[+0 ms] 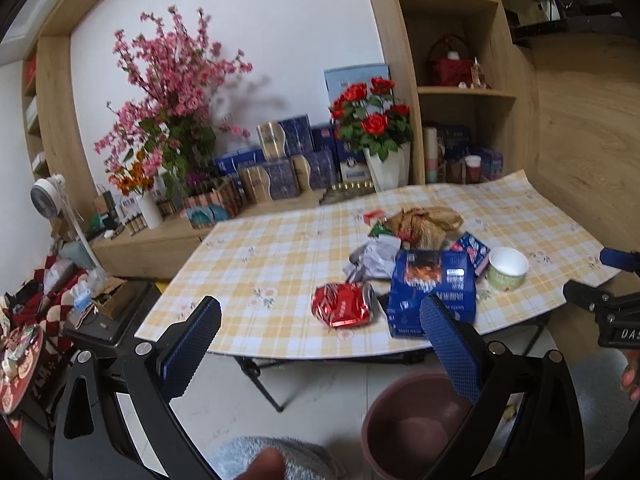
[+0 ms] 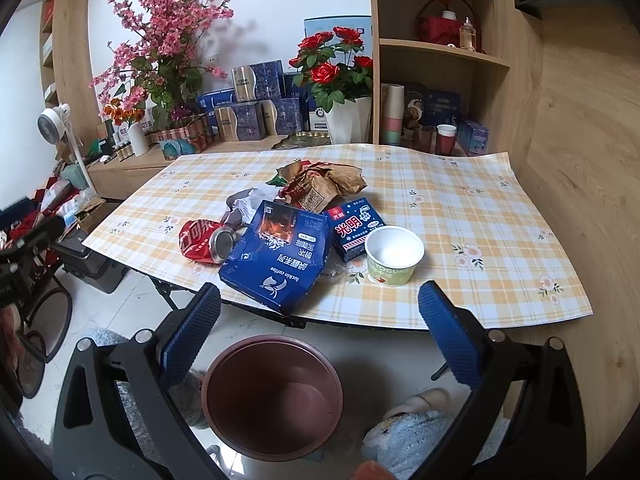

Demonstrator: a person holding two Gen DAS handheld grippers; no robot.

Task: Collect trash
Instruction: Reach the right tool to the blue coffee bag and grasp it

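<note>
Trash pile sits mid-tabletop [image 2: 460,216] toward the near edge: crushed red can [image 2: 200,240], blue coffee box [image 2: 276,260], yogurt cup [image 2: 394,256], brown wrappers [image 2: 324,184]. Bin [image 2: 272,396] on floor below. Left gripper [image 1: 320,344] and right gripper [image 2: 320,332] jaws wide, empty.

Both wrist views sit off the bench's [image 1: 248,264] near edge, facing across it to the shelves [image 2: 440,48]. Left fingers [image 1: 192,344] frame the can [image 1: 344,305]; right fingers [image 2: 450,340] frame the bin [image 2: 272,396]. Shared: trash pile, bin.
</note>
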